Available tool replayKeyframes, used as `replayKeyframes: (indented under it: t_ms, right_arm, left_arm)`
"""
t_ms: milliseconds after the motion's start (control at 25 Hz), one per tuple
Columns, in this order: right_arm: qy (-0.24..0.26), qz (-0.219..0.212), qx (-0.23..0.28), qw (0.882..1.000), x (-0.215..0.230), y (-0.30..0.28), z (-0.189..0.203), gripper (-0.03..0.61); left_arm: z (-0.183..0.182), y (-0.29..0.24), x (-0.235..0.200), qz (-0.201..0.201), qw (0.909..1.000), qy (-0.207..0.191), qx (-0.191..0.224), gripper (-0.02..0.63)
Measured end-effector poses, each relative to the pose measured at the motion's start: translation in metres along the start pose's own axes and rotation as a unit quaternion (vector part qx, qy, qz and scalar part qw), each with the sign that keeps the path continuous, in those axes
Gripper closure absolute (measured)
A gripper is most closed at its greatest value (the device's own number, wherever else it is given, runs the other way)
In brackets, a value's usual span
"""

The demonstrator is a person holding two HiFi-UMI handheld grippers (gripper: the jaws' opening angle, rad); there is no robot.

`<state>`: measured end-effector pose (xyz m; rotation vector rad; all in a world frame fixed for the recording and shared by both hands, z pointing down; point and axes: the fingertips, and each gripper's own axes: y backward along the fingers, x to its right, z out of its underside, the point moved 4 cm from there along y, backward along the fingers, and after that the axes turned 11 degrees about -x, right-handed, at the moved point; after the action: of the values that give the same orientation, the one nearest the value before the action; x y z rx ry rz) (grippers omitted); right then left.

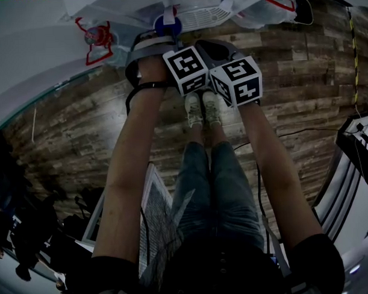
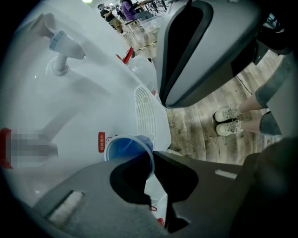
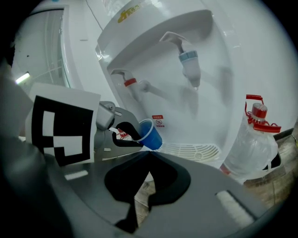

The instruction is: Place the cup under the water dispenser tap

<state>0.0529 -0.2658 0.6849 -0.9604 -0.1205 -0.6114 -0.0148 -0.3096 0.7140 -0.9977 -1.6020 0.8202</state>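
A small blue cup [image 2: 123, 148] hangs tilted in my left gripper [image 2: 152, 157], whose jaws are shut on its rim. In the right gripper view the same cup [image 3: 152, 135] is in front of the white water dispenser [image 3: 205, 111], left of and well below the blue tap [image 3: 189, 62], just above the left end of the drip grille [image 3: 191, 149]. The red tap [image 3: 130, 82] is above the cup. My right gripper [image 3: 149, 154] is beside the left one, shut with nothing between its tips. From the head view the cup [image 1: 167, 22] shows past the marker cubes [image 1: 213, 73].
A clear water bottle [image 3: 253, 139] with a red cap stands right of the dispenser. Wooden floor [image 1: 303, 109] lies below, with the person's shoes [image 1: 204, 109] on it. A wire rack [image 1: 153, 205] and cables are near the person's legs.
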Motion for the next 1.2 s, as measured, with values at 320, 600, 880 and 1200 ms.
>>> replayKeyframes:
  t_ms: [320, 600, 880, 1200]
  right_arm:
    - [-0.011, 0.001, -0.004, 1.000, 0.012, -0.005, -0.005, 0.578]
    - [-0.022, 0.000, -0.005, 1.000, 0.017, -0.002, -0.004, 0.578]
    - [-0.034, 0.003, 0.000, 0.999, 0.023, 0.002, -0.007, 0.578]
    - [-0.033, 0.003, 0.000, 0.999, 0.019, 0.003, -0.006, 0.578]
  left_arm:
    - [-0.009, -0.014, -0.003, 0.012, 0.9999, 0.000, -0.001, 0.592]
    - [-0.014, -0.021, -0.002, 0.021, 0.9998, -0.007, 0.001, 0.584]
    - [-0.014, -0.022, -0.007, 0.015, 0.9998, 0.011, 0.011, 0.518]
    - [-0.012, -0.016, -0.007, 0.006, 0.9990, 0.034, 0.027, 0.425]
